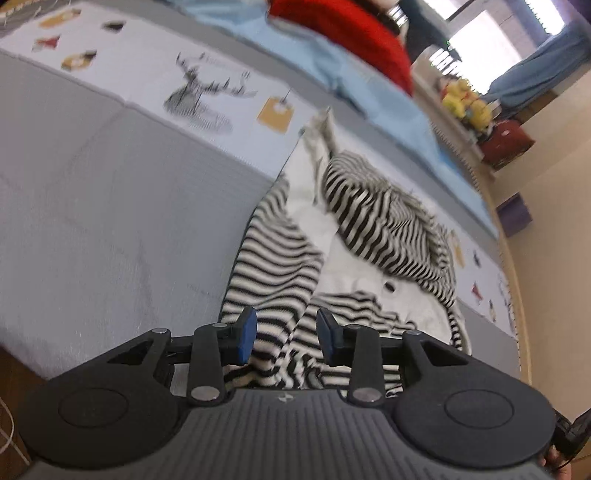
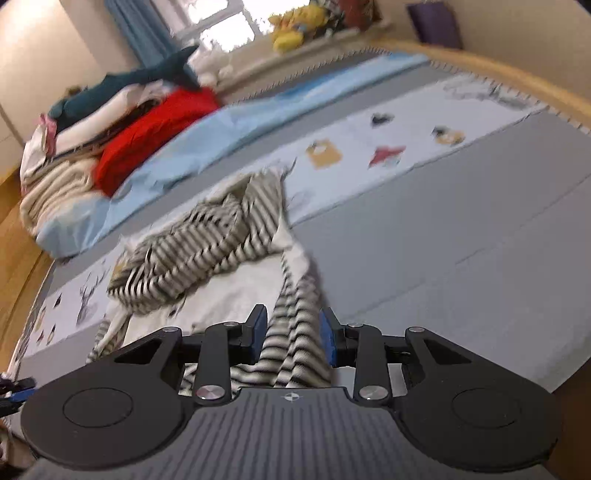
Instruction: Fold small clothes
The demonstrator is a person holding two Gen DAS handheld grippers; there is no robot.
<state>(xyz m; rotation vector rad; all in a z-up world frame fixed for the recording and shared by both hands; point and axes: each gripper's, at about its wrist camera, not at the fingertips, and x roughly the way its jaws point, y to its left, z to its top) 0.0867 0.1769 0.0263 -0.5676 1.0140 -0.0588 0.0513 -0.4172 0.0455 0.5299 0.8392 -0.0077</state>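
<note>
— What can we not make out here?

— Both views are smeared with blur, so the prints on the white band of the bed cover [image 1: 207, 92] read only as a stag's head and some small coloured figures; we find no legible writing on them. The heap of bedding [image 2: 122, 140] at the far end, with something red in it, is cut off at the frame edge in the left wrist view. The yellow soft toys [image 2: 295, 26] on the sill are only blobs. The gripper bodies hide the near edge of the garment in both views.

— Any marks or labels at all?

— Only a small round crosshair emblem on each gripper body. No words that we can read.

— Where is the striped garment [image 1: 369, 221]?

— It lies crumpled on the grey part of the bed cover, black-and-white stripes with a white panel showing, and a bunched lump further from us. In the left wrist view a striped fold runs up between the blue pads of the left gripper [image 1: 286, 338]. In the right wrist view a striped strip passes between the pads of the right gripper [image 2: 293, 338].

— Are they gripping it?

— Each pair of jaws stands partly apart with cloth between them. We cannot tell whether the pads press on the fabric or merely flank it.
</note>
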